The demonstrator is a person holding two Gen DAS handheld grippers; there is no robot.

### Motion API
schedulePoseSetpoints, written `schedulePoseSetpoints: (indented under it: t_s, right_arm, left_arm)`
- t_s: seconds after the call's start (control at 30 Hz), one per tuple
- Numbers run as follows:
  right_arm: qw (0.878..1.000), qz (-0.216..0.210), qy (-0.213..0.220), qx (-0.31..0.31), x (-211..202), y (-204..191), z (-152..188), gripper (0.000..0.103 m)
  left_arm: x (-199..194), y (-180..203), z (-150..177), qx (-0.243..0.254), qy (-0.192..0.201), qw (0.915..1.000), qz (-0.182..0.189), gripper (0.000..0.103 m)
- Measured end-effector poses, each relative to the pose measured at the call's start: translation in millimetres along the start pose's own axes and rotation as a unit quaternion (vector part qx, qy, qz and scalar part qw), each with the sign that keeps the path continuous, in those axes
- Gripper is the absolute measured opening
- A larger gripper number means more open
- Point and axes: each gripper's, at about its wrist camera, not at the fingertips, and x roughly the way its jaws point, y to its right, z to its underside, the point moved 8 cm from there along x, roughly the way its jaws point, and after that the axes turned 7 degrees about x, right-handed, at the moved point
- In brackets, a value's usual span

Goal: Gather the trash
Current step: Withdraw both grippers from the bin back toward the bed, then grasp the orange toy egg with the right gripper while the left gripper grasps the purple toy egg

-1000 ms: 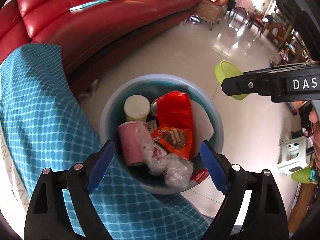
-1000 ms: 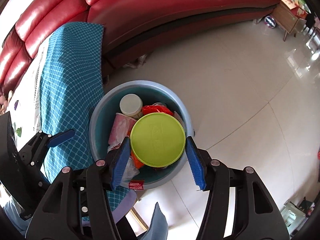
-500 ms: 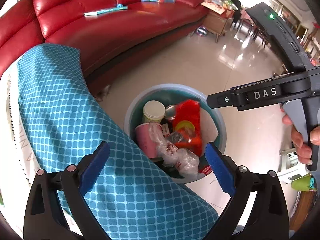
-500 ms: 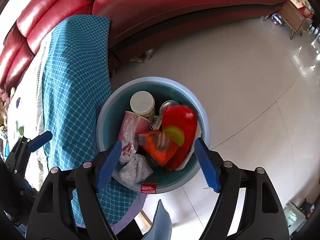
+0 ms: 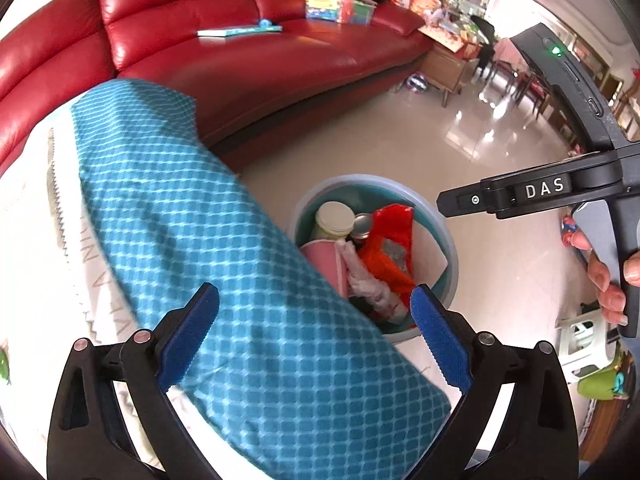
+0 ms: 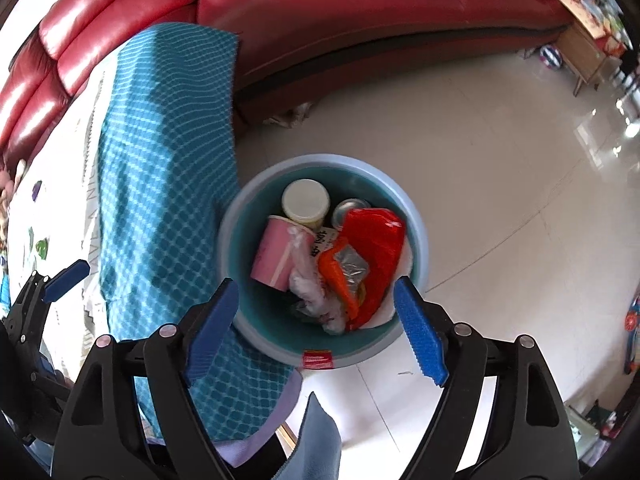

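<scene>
A round blue trash bin (image 6: 416, 236) stands on the tiled floor beside the table; it also shows in the left wrist view (image 5: 448, 248). It holds a pink cup (image 6: 274, 254), a white-lidded jar (image 6: 306, 200), a can (image 6: 352, 206), a red bag (image 6: 376, 236), an orange wrapper (image 6: 344, 268) and crumpled plastic (image 6: 308, 280). My right gripper (image 6: 316, 330) is open and empty above the bin's near rim. My left gripper (image 5: 314, 338) is open and empty over the teal cloth (image 5: 224, 264), to the left of the bin.
A red leather sofa (image 5: 248, 52) curves behind the table, with books and toys (image 5: 340, 4) on it. The teal checked cloth (image 6: 168, 152) hangs over the table edge next to the bin. A side table and chairs (image 5: 452, 76) stand far right. Pale floor tiles (image 6: 500, 184) surround the bin.
The green lid left my right gripper and fell into the bin; it is no longer visible. My right gripper opened wider. My left gripper pulled back over the cloth.
</scene>
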Motion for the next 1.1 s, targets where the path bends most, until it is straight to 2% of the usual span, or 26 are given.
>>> schedulePoseSetpoints:
  t_s: [0.3,0.57,0.87,1.1]
  right_arm:
    - [0.998,0.007,0.006,-0.068,-15,-83,12,0.077]
    - [0.989,0.000,-0.003,-0.148,-7,-192,27,0.077]
    - [0.968,-0.012,-0.028,-0.248,21,-329,49,0.077]
    - [0.946,-0.030,-0.046,-0.321,51,-426,68,0.077]
  left_arm:
    - [-51,-62,40,-0.053,0.025,0.9977,-0.033,0.099]
    - [-106,-149,98,-0.116,0.038,0.9890,-0.083,0.099]
    - [-156,-257,177,-0.187,0.029,0.9707,-0.148,0.099]
    - [-181,-320,230,-0.228,0.018,0.9569,-0.179,0.099]
